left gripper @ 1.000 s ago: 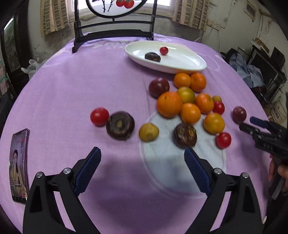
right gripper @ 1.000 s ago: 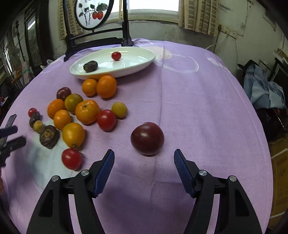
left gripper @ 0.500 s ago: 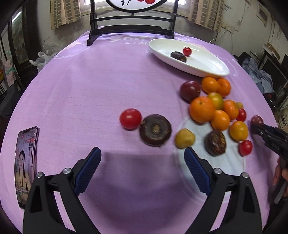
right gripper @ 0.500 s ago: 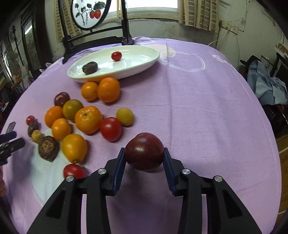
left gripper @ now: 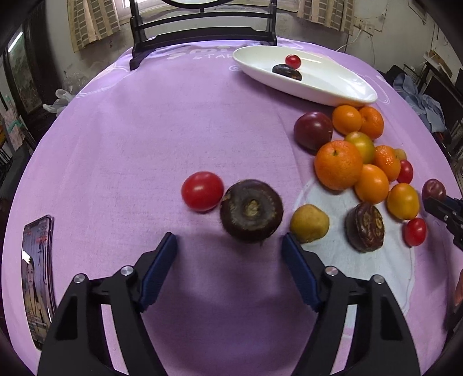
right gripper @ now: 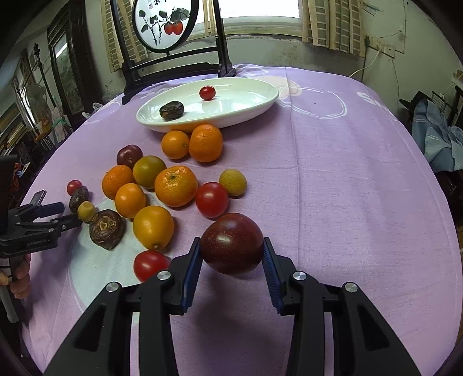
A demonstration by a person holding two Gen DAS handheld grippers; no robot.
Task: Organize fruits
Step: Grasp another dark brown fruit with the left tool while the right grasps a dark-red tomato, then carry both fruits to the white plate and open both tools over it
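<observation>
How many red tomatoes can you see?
4. The plate tomato is on the white plate, the middle tomato is beside the oranges, the near tomato is closest, and the far tomato is left. More may hide behind.

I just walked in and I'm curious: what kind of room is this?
Probably a lived-in home, not a lab. A round table under a purple cloth holds loose fruit and a white dish, with a curtained window behind and a painted decorative screen on a dark stand.

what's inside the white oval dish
Inside the white oval dish: one small red cherry tomato and one dark brown water chestnut, apart. The chestnut's underside is hidden.
</observation>
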